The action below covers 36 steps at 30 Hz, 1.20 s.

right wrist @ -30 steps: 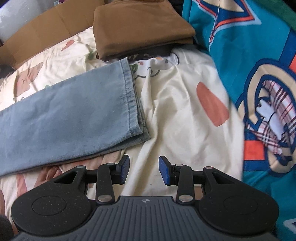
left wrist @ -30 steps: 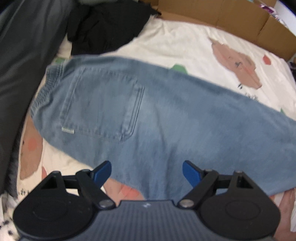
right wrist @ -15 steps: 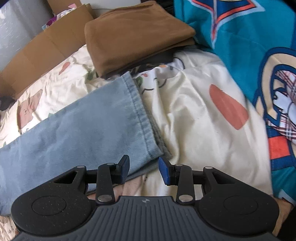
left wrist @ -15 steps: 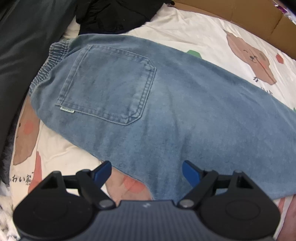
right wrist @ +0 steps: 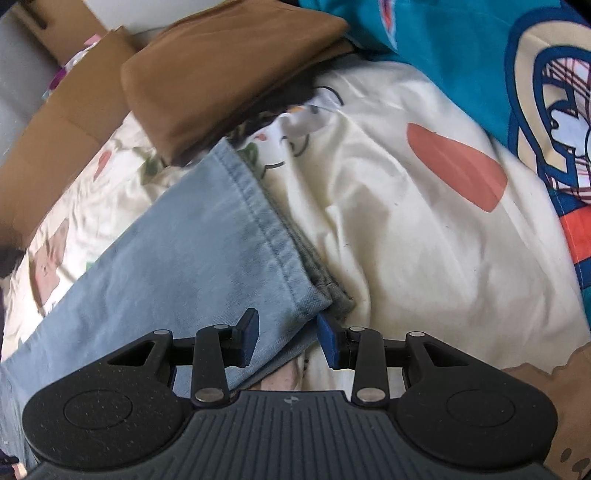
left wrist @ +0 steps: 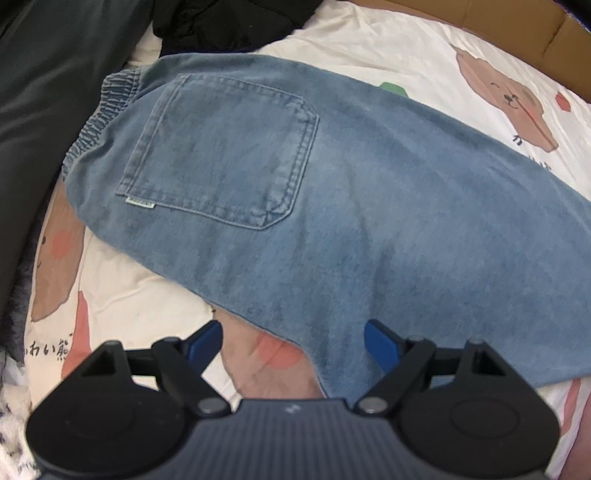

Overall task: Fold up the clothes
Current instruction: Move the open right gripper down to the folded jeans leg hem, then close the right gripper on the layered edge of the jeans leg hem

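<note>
Light blue jeans (left wrist: 332, 206) lie flat on a cream printed sheet, folded lengthwise, with the elastic waistband (left wrist: 99, 114) at the upper left and a back pocket (left wrist: 225, 151) facing up. My left gripper (left wrist: 291, 341) hovers open over the near edge at the crotch, its blue pads wide apart. In the right wrist view the leg end (right wrist: 192, 266) runs to a stitched hem (right wrist: 273, 236). My right gripper (right wrist: 286, 338) is open, its pads straddling the near hem corner without closing on it.
A folded brown garment (right wrist: 221, 70) lies just beyond the hem. A teal cartoon blanket (right wrist: 517, 74) fills the right side. Dark clothes (left wrist: 229, 22) and grey fabric (left wrist: 44, 110) sit left of the waistband. Cardboard (left wrist: 517, 40) borders the far edge of the sheet (right wrist: 406, 229).
My left gripper drifted nearer the waistband end, staying open. My right gripper moved left and forward onto the hem corner, which now sits between its pads.
</note>
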Each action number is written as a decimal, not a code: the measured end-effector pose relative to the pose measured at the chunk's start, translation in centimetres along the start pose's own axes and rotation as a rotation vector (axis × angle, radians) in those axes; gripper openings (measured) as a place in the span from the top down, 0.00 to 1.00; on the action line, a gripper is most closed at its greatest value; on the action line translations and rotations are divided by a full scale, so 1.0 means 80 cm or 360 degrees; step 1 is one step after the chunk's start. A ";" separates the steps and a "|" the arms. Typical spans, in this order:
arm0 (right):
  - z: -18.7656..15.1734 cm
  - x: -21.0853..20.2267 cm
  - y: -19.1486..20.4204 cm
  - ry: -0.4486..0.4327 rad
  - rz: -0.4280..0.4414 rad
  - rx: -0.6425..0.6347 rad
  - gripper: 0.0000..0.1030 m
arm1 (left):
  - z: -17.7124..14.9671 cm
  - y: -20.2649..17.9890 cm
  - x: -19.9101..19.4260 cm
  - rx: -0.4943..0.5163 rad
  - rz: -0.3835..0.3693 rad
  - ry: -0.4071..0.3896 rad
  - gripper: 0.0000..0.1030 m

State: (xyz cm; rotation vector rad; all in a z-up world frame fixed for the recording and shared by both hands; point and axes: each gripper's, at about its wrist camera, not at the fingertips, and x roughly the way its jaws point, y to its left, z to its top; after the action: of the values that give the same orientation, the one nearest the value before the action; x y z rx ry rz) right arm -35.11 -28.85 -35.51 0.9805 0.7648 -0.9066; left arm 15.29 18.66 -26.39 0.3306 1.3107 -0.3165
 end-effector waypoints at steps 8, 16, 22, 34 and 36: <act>0.012 0.011 -0.021 0.0046 0.0068 0.0154 0.85 | -0.002 -0.007 -0.004 0.0014 0.0002 0.0008 0.17; 0.018 -0.001 -0.025 0.0015 0.0093 0.0128 0.93 | 0.004 -0.014 -0.008 0.0016 0.0005 -0.0002 0.17; 0.010 0.019 -0.020 0.0050 -0.0036 0.0123 0.88 | 0.008 -0.016 -0.009 0.0008 0.0006 0.0005 0.17; -0.006 0.016 -0.049 0.0113 0.0107 0.0307 0.63 | 0.013 -0.025 -0.017 -0.0033 0.0024 0.0014 0.17; -0.006 0.020 -0.049 0.0116 0.0131 0.0310 0.61 | 0.014 -0.026 -0.019 -0.0030 0.0030 0.0013 0.17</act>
State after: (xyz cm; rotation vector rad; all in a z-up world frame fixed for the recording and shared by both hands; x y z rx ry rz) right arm -37.97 -29.94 -38.46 1.2133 0.7008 -0.8895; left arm 15.07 16.41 -24.76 0.3283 1.3173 -0.2871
